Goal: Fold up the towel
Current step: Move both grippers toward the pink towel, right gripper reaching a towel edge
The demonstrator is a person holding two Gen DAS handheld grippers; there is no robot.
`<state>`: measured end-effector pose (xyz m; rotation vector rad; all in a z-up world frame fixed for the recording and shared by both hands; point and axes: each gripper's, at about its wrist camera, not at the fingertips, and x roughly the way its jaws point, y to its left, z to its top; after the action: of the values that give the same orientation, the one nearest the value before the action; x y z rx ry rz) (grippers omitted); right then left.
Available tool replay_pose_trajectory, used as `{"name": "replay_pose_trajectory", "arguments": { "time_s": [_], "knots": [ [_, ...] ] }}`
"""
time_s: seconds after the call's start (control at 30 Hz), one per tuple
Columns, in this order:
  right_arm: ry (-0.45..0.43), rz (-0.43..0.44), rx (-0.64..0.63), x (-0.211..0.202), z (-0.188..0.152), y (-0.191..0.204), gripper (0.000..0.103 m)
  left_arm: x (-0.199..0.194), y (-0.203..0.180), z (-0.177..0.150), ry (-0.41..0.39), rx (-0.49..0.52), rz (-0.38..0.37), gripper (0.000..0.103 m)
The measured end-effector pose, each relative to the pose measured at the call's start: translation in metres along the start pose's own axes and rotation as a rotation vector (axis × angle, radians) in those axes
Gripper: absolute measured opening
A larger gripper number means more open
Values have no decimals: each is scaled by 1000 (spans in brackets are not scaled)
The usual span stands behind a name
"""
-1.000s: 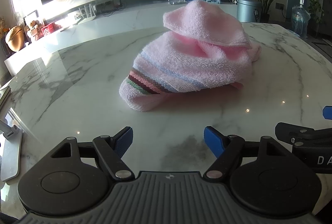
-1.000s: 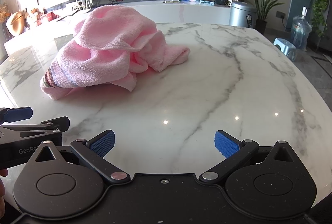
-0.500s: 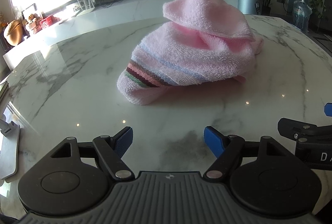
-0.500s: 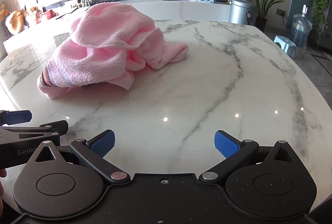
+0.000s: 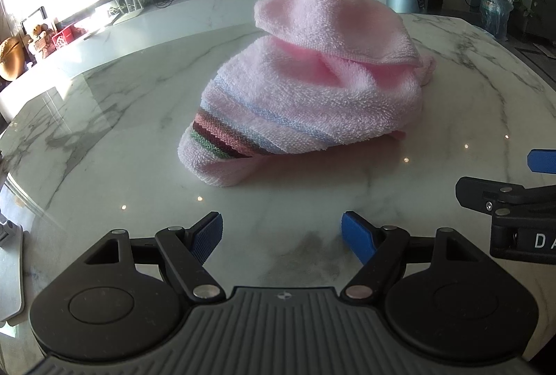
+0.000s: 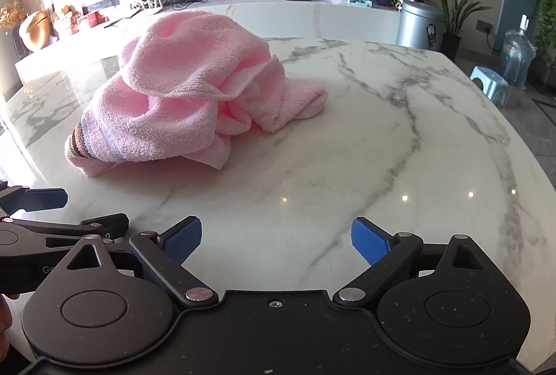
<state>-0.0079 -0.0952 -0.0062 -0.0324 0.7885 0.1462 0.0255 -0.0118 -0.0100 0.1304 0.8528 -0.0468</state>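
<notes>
Pink terry cloth is sitting in a crumpled heap: the towel point(image 5: 312, 86) is lying bunched on the marble table point(image 5: 114, 145), filling the centre of the left wrist view, with a striped band showing at its lower left corner and a loose flap draped over the top. In the right wrist view the same towel point(image 6: 187, 93) is lying in the upper left of the frame. The left gripper point(image 5: 282, 237) is sitting at the bottom centre with its blue pads point(image 5: 207, 237) spread wide, gripping nothing and short of the cloth. The right gripper point(image 6: 275, 240) is likewise gaping at the bottom of its frame, empty, over bare marble, well apart from the towel. A grey metal bin point(image 6: 418, 24) is standing at the upper right beyond the table.
</notes>
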Motion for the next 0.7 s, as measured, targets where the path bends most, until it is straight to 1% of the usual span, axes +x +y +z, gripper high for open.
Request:
{"name": "replay_pose_trajectory", "arguments": {
  "time_s": [0.23, 0.37, 0.4, 0.43, 0.5, 0.53, 0.6, 0.7],
  "knots": [
    [5, 42, -54, 5, 13, 3, 80, 1, -2, 14, -27, 63, 8, 74],
    [3, 62, -108, 12, 22, 8, 75, 3, -3, 22, -42, 121, 6, 70],
    [5, 70, -125, 15, 24, 9, 72, 4, -4, 23, -45, 139, 3, 70],
    [9, 83, -139, 18, 26, 11, 67, 4, -4, 24, -48, 156, 0, 69],
    [22, 112, -160, 24, 30, 13, 60, 5, -6, 27, -54, 190, -7, 64],
    [27, 123, -169, 26, 32, 15, 58, 6, -6, 28, -57, 203, -14, 63],
    [28, 144, -193, 31, 35, 18, 56, 7, -8, 30, -62, 228, -25, 58],
    [25, 177, -234, 36, 40, 22, 51, 10, -8, 34, -70, 251, -34, 54]
  ]
}}
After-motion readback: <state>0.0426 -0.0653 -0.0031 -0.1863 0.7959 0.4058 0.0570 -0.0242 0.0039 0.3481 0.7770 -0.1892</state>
